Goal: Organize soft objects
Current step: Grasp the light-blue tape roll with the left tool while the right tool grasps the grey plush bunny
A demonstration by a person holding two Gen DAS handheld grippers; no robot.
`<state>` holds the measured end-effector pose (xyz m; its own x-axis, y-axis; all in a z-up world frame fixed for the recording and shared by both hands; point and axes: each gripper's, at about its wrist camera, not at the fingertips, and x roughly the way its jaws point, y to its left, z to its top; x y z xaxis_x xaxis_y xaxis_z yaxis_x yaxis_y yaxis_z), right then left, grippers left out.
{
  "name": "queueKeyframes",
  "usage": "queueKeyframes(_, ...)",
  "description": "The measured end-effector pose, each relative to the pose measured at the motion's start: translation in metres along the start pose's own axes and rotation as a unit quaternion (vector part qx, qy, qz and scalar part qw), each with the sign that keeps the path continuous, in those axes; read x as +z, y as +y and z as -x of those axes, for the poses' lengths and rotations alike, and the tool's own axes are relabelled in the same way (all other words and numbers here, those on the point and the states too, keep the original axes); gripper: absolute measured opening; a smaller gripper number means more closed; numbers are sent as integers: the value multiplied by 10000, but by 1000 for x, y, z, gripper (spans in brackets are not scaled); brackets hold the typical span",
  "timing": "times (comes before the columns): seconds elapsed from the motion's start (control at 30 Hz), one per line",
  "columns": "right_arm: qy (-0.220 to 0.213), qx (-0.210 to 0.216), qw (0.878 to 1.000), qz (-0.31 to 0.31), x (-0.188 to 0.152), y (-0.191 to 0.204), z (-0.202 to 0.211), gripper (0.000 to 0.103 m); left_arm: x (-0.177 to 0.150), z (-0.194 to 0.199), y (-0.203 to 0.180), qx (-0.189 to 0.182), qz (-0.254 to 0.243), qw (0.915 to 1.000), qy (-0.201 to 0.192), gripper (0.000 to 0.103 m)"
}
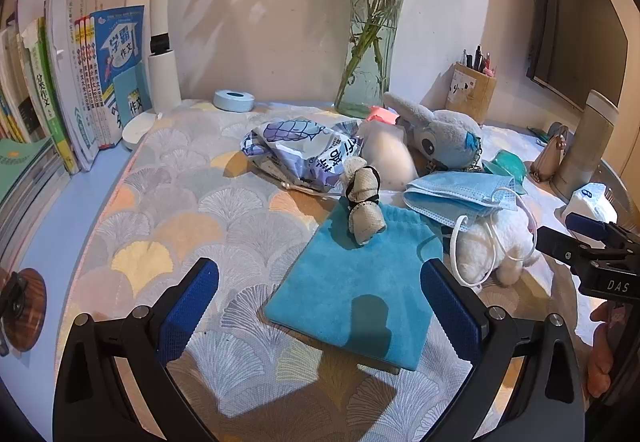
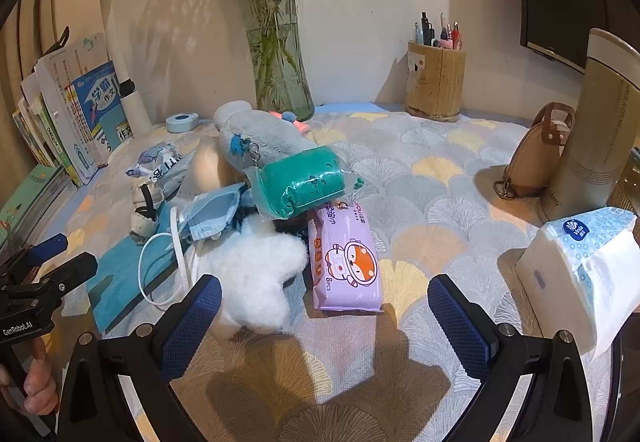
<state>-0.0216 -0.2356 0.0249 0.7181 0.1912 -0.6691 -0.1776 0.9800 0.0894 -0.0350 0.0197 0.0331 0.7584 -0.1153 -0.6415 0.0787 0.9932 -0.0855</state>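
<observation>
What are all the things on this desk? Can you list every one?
teal pouch: one, flat on the cloth, near the left gripper
rolled beige socks: one bundle, on the pouch's far end
face mask: one, light blue, on the white plush toy
grey plush toy: one, by the glass vase
crumpled snack bag: one, blue and white, middle
teal roll in plastic: one, middle
purple wipes pack: one, front
tissue pack: one, white and blue, right
pen holder: one, tan, back
books: a row, left
left gripper: open, over the pouch
right gripper: open, near the wipes pack
</observation>
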Motion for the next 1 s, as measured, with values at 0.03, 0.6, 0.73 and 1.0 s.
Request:
queueKeyframes(0.03, 2, 2, 10000, 0, 0, 0, -1, 103, 0, 0, 0, 1, -1, 10000, 0, 101)
queueKeyframes(0.6, -304, 761, 9965, 189, 35, 13, 41, 103, 101, 39, 42, -36, 287, 9996, 77, 101)
queueKeyframes(0.73, 21, 468, 9960, 756, 85, 36, 30, 103, 158, -7, 64, -122, 418, 9989, 186, 101)
queueKeyframes(1.0, 927, 736, 9905, 696, 134, 44, -55, 103, 193, -153, 92, 212, 430, 9952, 848, 100)
